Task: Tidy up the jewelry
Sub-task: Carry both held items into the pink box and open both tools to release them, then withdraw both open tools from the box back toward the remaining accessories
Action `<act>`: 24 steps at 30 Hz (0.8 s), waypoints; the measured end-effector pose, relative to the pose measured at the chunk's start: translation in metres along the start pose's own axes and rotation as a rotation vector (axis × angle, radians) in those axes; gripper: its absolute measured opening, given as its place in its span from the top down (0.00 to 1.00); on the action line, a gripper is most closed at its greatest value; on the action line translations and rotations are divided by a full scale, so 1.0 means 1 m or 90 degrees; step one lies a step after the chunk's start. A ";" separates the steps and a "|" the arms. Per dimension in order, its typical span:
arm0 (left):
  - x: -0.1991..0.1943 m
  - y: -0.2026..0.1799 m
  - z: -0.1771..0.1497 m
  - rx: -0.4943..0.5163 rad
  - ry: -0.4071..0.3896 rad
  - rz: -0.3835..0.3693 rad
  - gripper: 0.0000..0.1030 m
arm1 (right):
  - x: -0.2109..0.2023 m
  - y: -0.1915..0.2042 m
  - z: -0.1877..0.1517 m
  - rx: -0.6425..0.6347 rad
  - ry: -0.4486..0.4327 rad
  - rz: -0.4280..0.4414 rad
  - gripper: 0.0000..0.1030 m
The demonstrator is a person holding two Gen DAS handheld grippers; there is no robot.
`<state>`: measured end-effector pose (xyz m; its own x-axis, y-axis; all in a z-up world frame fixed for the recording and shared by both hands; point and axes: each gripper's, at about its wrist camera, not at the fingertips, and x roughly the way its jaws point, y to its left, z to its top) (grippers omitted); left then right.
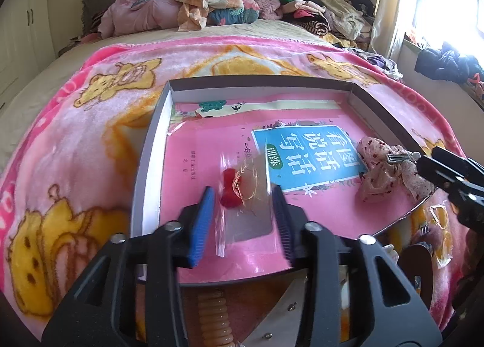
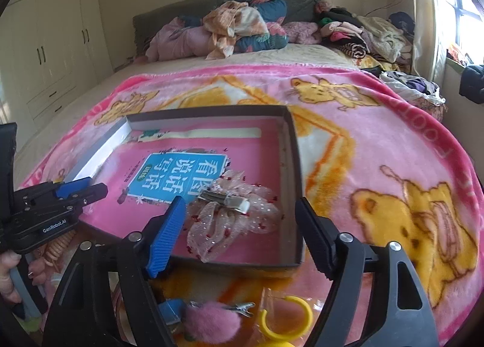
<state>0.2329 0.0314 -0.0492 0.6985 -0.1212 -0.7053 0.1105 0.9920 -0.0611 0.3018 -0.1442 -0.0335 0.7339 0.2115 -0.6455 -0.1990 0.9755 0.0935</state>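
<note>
The book (image 2: pixel 178 177) lying in the box (image 2: pixel 292 147) carries a blue title panel reading "看图说话写话", with a green tag "训练" beside it. The left gripper (image 2: pixel 90 191) has "GenRobot.AI" printed in white on its black body.

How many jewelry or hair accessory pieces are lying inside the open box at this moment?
2: a clear packet holding a red bead piece at the left gripper, and a pink lace bow hair clip near the box's right wall. Others may be hidden.
</note>
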 end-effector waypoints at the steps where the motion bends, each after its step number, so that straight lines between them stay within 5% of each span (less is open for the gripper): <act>1: -0.001 0.000 0.000 -0.002 0.000 0.001 0.53 | -0.003 -0.001 0.000 0.002 -0.004 -0.002 0.26; 24: -0.064 0.005 -0.002 -0.027 -0.089 0.000 0.14 | -0.062 -0.003 -0.010 0.021 -0.068 -0.020 0.09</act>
<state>0.1871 0.0438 -0.0056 0.7908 -0.1225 -0.5998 0.0826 0.9922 -0.0937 0.2505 -0.1606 -0.0012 0.8044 0.1850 -0.5645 -0.1556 0.9827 0.1003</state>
